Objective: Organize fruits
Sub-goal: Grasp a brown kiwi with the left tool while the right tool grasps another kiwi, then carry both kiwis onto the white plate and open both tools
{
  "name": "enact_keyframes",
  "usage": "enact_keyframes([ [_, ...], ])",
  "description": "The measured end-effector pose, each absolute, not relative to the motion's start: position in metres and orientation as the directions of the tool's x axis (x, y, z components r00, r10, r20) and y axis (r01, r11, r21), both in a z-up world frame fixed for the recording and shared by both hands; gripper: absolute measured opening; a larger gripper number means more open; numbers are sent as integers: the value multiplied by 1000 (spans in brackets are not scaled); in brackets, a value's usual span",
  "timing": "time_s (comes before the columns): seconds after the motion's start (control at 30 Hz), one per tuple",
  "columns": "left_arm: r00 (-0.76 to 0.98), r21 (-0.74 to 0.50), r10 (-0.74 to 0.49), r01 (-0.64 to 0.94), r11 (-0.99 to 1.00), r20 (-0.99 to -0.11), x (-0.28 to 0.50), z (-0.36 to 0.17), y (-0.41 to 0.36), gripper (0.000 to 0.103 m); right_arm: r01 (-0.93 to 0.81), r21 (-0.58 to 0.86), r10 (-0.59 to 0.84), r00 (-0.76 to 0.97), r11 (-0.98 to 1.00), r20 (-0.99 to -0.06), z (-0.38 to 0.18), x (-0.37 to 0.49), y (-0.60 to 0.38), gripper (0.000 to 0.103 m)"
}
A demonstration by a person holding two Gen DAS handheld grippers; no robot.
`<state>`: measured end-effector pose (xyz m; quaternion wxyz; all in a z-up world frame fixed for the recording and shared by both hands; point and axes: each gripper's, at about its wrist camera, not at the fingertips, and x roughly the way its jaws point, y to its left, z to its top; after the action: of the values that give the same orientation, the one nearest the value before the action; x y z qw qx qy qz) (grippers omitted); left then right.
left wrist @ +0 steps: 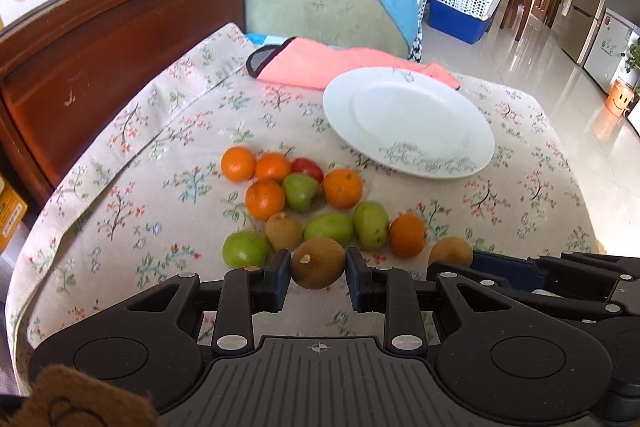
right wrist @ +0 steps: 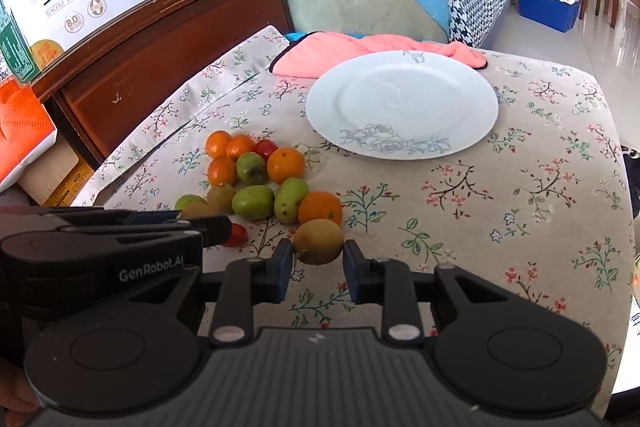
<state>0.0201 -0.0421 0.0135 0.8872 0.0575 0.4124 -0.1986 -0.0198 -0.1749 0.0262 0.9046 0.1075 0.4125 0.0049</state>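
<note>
On the floral cloth (left wrist: 120,187), my left tongs (left wrist: 318,269) grip one brown kiwi (left wrist: 318,263). My right tongs (right wrist: 318,255) clamp another kiwi (right wrist: 319,241), near the white plate (right wrist: 472,99).

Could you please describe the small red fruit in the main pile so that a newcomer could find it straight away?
Start at the white plate on the floral cloth; the fruit pile lies just before it. At the pile's far edge, the red fruit is wedged between oranges, the only red piece there.

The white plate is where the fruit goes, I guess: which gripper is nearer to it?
Right, slightly. The right gripper, shut on a kiwi, sits below the plate; the left gripper, holding another kiwi, is further left.
</note>
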Motion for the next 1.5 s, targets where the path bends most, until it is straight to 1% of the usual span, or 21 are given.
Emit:
enact_keyframes([
  [0.23,579,-71,-317,407,911,-751,34,22,-53,27,78,214,108,668,974,-736,36,-10,-187,28],
  [0.47,581,-62,-348,454,889,-736,51,30,-69,27,60,192,97,693,980,-715,47,8,-199,28],
  [0.6,569,-87,-374,466,880,-732,63,30,-77,27,82,189,77,705,979,-705,49,19,-209,28],
  [0.8,550,-127,-414,484,866,-726,81,27,-87,27,112,193,61,697,975,-714,44,34,-222,28],
  [1.07,531,-126,-434,519,845,-727,103,18,-106,27,174,219,46,671,960,-740,32,53,-242,28],
  [1.2,503,-169,-462,523,835,-730,115,13,-111,27,207,235,40,662,950,-748,27,59,-251,28],
  [1.5,495,-160,-446,517,841,-746,127,6,-123,27,250,252,31,650,935,-759,18,71,-262,28],
])
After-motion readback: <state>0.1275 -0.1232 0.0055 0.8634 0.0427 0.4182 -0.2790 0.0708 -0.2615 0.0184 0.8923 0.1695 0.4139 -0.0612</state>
